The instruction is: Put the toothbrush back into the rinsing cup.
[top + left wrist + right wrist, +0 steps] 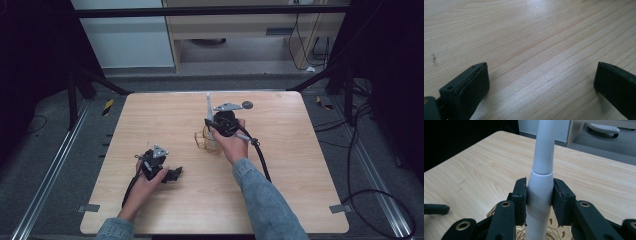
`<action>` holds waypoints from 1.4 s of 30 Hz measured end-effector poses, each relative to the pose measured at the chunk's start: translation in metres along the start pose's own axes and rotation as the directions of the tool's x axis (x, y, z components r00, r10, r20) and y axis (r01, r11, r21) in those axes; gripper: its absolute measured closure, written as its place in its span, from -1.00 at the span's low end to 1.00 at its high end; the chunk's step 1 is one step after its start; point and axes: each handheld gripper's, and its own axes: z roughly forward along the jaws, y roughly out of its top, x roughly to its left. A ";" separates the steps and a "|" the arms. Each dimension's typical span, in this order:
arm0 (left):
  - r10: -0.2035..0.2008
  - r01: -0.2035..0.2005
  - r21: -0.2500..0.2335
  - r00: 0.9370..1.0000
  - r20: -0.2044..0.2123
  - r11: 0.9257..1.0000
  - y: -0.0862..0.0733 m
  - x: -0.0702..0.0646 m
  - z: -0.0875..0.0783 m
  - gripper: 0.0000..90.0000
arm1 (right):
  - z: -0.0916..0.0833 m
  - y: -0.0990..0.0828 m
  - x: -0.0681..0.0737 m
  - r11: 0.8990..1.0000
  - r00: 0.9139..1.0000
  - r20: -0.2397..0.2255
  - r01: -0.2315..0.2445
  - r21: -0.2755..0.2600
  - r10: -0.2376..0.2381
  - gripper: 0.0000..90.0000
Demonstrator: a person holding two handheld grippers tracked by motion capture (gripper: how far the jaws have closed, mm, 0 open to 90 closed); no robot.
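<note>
A white tapered rod [208, 107] stands upright in a small gold wire holder [202, 142] near the middle of the wooden table [300, 165]. My right gripper [212, 129] is shut on the rod's thicker lower part. In the right gripper view the two black pads [520, 195] press on either side of the white rod [544, 157], just above the wire holder [556, 233]. My left gripper [175, 173] lies low on the table at the front left, apart from the rod. Its jaws [541, 75] stand wide open over bare wood.
A cable [260, 155] trails from the right gripper across the table toward the person. Dark frame posts and floor cables surround the table. Beyond the far edge stand a white cabinet [130, 40] and a wooden unit [235, 25].
</note>
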 end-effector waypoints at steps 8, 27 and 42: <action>0.000 0.000 0.000 1.000 0.000 1.000 0.000 0.000 0.000 -1.00 | -0.002 0.004 -0.003 1.000 1.000 0.005 0.001 -0.003 -0.001 0.48; 0.000 0.000 0.000 1.000 0.000 1.000 0.000 0.000 0.000 -1.00 | -0.006 0.004 -0.010 1.000 1.000 0.006 -0.016 0.000 0.016 0.42; 0.001 -0.001 0.002 1.000 -0.001 1.000 0.000 0.000 0.000 -1.00 | -0.011 0.003 -0.014 1.000 1.000 0.014 -0.020 0.008 0.020 0.32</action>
